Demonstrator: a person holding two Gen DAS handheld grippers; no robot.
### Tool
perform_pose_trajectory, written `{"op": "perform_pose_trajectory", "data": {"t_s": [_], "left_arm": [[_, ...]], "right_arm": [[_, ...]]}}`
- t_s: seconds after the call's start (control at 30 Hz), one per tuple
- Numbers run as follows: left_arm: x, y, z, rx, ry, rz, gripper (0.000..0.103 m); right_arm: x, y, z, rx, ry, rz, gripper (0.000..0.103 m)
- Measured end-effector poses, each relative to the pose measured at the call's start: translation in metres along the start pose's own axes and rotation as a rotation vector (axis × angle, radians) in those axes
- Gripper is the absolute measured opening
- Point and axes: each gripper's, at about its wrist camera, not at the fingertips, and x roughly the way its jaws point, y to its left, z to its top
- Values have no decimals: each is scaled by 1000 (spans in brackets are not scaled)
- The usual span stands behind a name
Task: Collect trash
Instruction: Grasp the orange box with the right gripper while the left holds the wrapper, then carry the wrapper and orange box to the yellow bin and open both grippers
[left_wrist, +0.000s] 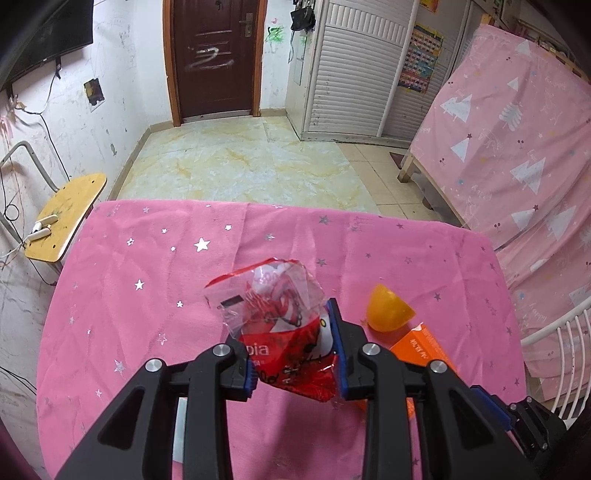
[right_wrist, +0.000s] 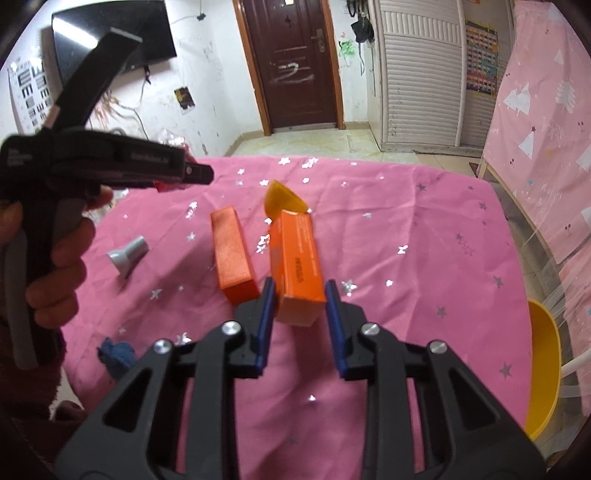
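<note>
Left gripper (left_wrist: 295, 354): you are clenching its fingers on a red-and-clear snack wrapper (left_wrist: 284, 317), holding it raised above the pink desk (left_wrist: 129, 295), likely to carry it off as trash. Wrapper is crumpled, torn open at the top, clear film showing white and red print.

Moving right across the desk: a grey funnel-shaped piece (right_wrist: 129, 254), a blue scrap (right_wrist: 116, 354), then 2 orange boxes. The first orange box (right_wrist: 232, 254) is lying flat.

Right gripper (right_wrist: 299, 314): fingers are standing released, straddling the near end of the second orange box (right_wrist: 297, 269) without touching, probably lining up the next grab. A yellow-orange wedge (right_wrist: 282, 201) is lying just behind it.
</note>
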Motion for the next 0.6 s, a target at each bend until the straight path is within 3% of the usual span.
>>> {"op": "perform_pose_trajectory", "data": {"t_s": [0.2,0.6], "left_arm": [[-9,-14,-3,23,-13,7,23],[-32,-70,-11,118,-44,-27,23]], "right_arm": [[-20,-16,-3,53,-58,8,25],[-61,-71,-13,163,-158,-88,25]]}}
